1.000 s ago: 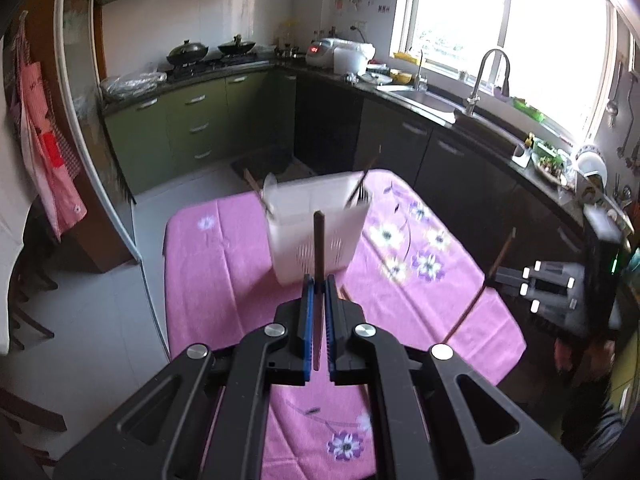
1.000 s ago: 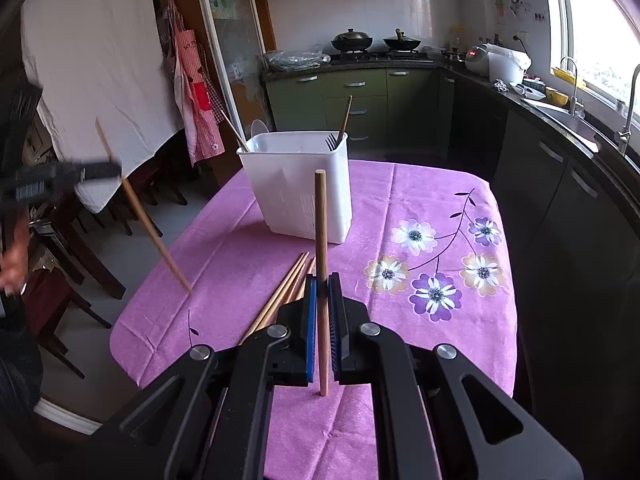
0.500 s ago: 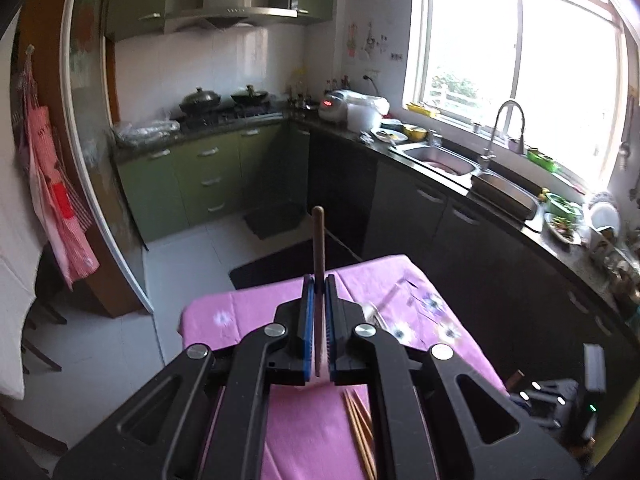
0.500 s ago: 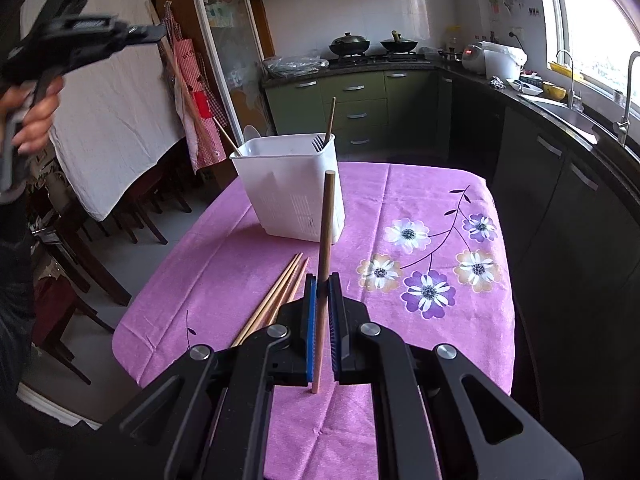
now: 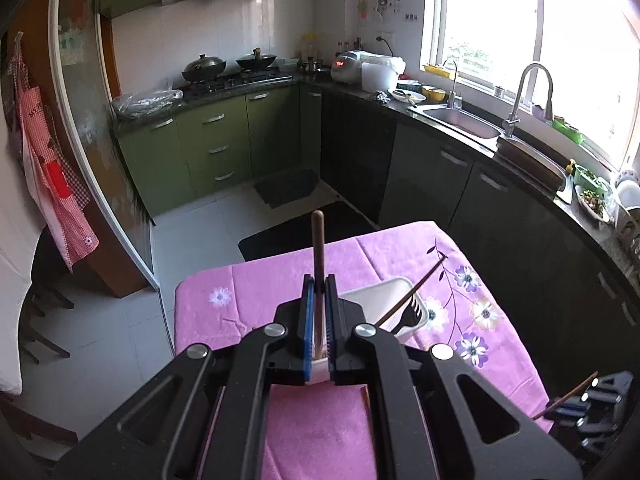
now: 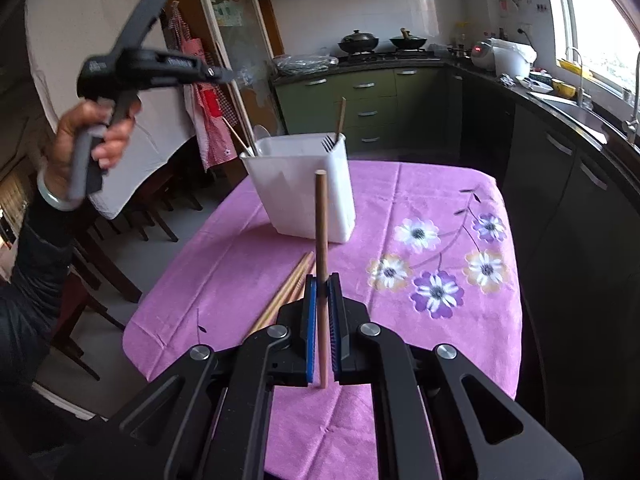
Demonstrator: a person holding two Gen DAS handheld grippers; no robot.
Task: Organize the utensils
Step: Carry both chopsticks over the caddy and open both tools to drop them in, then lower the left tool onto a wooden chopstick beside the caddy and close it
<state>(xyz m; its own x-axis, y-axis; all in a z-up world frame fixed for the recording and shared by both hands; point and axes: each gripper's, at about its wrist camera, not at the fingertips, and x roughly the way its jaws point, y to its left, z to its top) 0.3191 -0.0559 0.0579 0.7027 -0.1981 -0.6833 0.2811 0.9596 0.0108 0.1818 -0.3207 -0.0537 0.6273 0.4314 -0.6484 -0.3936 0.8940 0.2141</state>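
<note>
My left gripper (image 5: 319,292) is shut on a brown chopstick (image 5: 318,248) and hangs high above the white utensil holder (image 5: 384,292), whose rim shows just beyond the fingers. In the right wrist view the left gripper (image 6: 236,77) is up at the left, above the holder (image 6: 304,188), with its chopstick (image 6: 248,116) slanting down toward the holder's left end. A fork (image 6: 330,142) stands in the holder. My right gripper (image 6: 322,292) is shut on another chopstick (image 6: 321,240), upright, in front of the holder.
Several loose chopsticks (image 6: 286,292) lie on the pink flowered tablecloth (image 6: 440,240) left of my right gripper. Dark chairs (image 6: 120,220) stand left of the table. Kitchen counters and a sink (image 5: 460,120) run along the far and right sides.
My left gripper rose high and tipped downward over the holder, carrying its chopstick. My right gripper stayed nearly still with its chopstick.
</note>
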